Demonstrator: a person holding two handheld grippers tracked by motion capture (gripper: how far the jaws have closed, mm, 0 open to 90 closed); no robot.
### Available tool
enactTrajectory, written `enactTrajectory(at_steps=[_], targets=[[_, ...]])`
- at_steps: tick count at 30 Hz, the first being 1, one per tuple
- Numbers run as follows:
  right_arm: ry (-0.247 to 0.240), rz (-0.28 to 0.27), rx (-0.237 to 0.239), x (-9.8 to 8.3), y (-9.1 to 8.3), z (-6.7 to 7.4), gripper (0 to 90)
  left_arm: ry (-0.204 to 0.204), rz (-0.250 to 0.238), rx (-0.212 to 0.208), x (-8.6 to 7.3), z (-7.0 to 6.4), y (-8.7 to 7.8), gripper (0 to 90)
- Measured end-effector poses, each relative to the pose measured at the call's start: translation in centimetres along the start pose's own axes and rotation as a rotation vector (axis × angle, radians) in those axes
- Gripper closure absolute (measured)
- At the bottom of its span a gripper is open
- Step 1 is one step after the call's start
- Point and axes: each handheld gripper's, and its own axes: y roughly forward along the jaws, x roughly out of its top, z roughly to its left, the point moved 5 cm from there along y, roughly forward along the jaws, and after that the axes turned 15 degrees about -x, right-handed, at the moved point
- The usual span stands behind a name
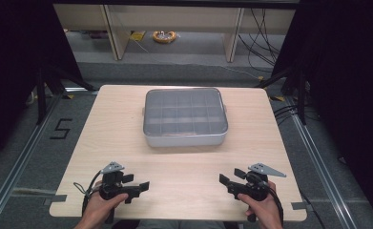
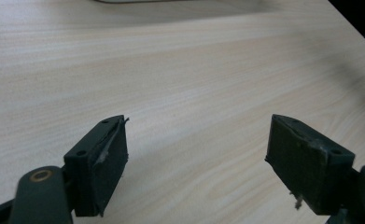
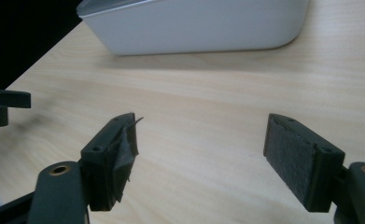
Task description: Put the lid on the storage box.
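A white rectangular box (image 1: 184,119) with a clear lid over several compartments sits on the far middle of the wooden table (image 1: 117,124); its white wall (image 3: 194,25) fills the top of the right gripper view. My left gripper (image 1: 143,186) rests near the front left edge, held by a hand, and stands open with nothing between its pads (image 2: 112,154). My right gripper (image 1: 223,180) is at the front right, also open and empty, its pads (image 3: 292,161) wide apart over bare wood. Both grippers are well short of the box.
The table's edges drop to a grey floor with rails on both sides. Beyond the far edge stand wooden furniture legs (image 1: 112,33), loose cables (image 1: 265,38) and a yellow coil (image 1: 164,36). Black curtains flank the scene.
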Motion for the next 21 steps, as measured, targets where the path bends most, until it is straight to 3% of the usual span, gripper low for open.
enactTrajectory(at_steps=[1,4,5,6,7,9,10,12,13,14,16,17,18,19,20,21], targets=[[-0.006,0.025,0.001,-0.3,-0.3,0.1,26.3,0.0,0.0,0.0,0.0,0.0,0.0,20.0],[-0.002,0.024,0.011,-0.9,-0.7,0.5,26.0,-0.003,0.006,-0.017,-0.7,-0.6,-0.1,20.0],[-0.037,0.023,-0.009,-1.1,-0.8,0.3,25.9,0.002,0.009,-0.02,-0.9,-0.7,-0.1,20.0],[-0.002,0.036,0.001,-1.5,-1.1,0.8,25.5,-0.004,0.016,-0.018,-1.2,-0.9,-0.2,20.0],[-0.033,0.026,0.009,-1.8,-1.2,0.6,25.1,-0.01,0.011,-0.022,-1.4,-1.0,-0.2,20.0],[-0.043,0.035,0.008,-2.0,-1.3,0.6,24.8,-0.007,0.023,-0.026,-1.7,-1.2,-0.3,20.0],[-0.062,0.058,-0.013,-2.6,-1.5,0.6,24.5,-0.009,0.018,-0.027,-1.8,-1.3,-0.3,20.0],[-0.059,0.053,-0.002,-2.8,-1.5,0.7,24.4,0.006,0.027,-0.03,-2.0,-1.3,-0.4,20.0],[-0.013,0.089,0.004,-3.2,-1.9,1.2,24.2,0.002,0.025,-0.031,-2.1,-1.4,-0.4,20.0],[-0.068,0.064,0.003,-3.2,-1.7,0.8,24.1,0.002,0.023,-0.032,-2.2,-1.5,-0.4,20.0],[-0.084,0.082,-0.005,-3.6,-2.0,0.8,23.9,0.011,0.034,-0.035,-2.4,-1.6,-0.4,20.0],[-0.048,0.096,-0.007,-3.8,-2.2,1.2,23.8,0.014,0.04,-0.037,-2.5,-1.7,-0.4,20.0],[-0.075,0.066,0.012,-3.9,-2.1,1.0,23.7,0.014,0.038,-0.035,-2.5,-1.8,-0.4,20.0],[-0.067,0.079,0.016,-4.1,-2.3,1.1,23.6,0.023,0.048,-0.039,-2.6,-1.9,-0.4,20.1],[-0.026,0.104,0.01,-4.4,-2.5,1.4,23.5,0.024,0.049,-0.033,-2.7,-2.0,-0.4,20.2],[-0.067,0.089,0.009,-4.3,-2.5,1.0,23.5,0.028,0.05,-0.038,-2.7,-2.0,-0.4,20.2]])
